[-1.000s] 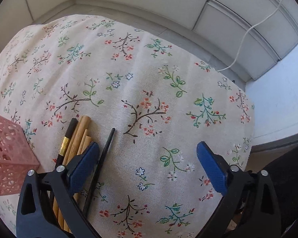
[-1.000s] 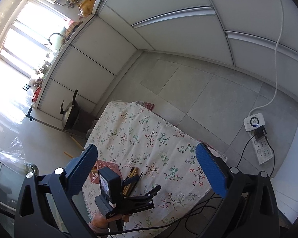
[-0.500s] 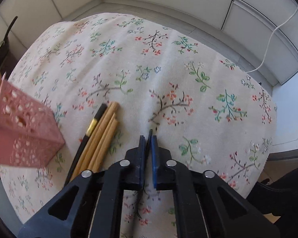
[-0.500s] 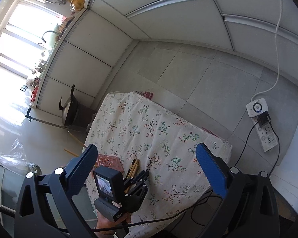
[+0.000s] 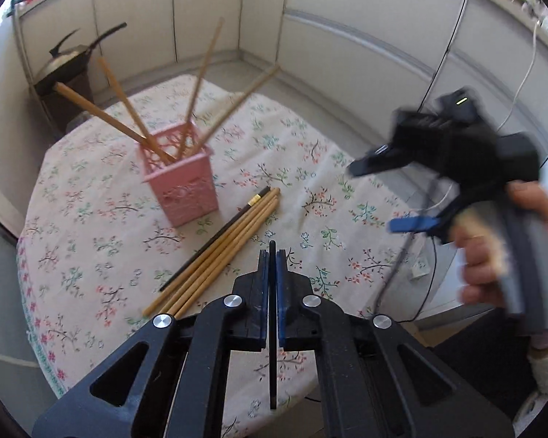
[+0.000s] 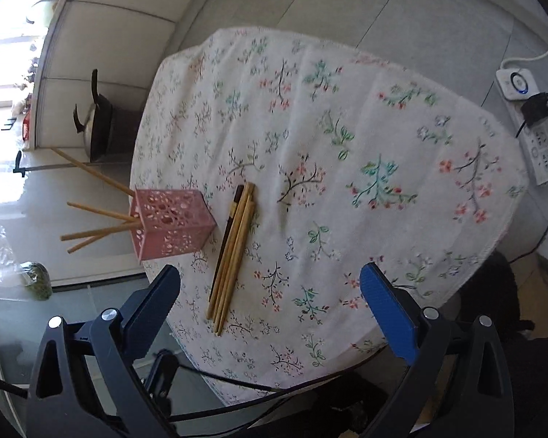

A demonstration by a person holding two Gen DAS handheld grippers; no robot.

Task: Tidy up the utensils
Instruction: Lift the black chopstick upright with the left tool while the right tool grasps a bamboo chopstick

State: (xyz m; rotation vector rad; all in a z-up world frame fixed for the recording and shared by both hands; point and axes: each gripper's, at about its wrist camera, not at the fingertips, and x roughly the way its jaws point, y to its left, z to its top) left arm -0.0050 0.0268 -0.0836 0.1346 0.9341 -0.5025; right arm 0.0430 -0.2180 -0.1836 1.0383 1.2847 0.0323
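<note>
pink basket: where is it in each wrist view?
Left wrist: pink basket left of centre, upright on the floral cloth, four wooden chopsticks sticking out.
Right wrist: pink basket at left, near the cloth's edge.
Shared landmark: loose chopstick bundle lying right beside it.

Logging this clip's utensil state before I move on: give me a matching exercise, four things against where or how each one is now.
Things:
1. black chopstick
2. pink holder
3. right gripper
4. chopstick bundle

States:
A. open, nothing between its fingers
B. lying flat on the tablecloth beside the holder
C. clamped in the shut left gripper
D. upright, with four wooden chopsticks leaning out of it

Pairs: 1-C, 2-D, 3-A, 4-B
</note>
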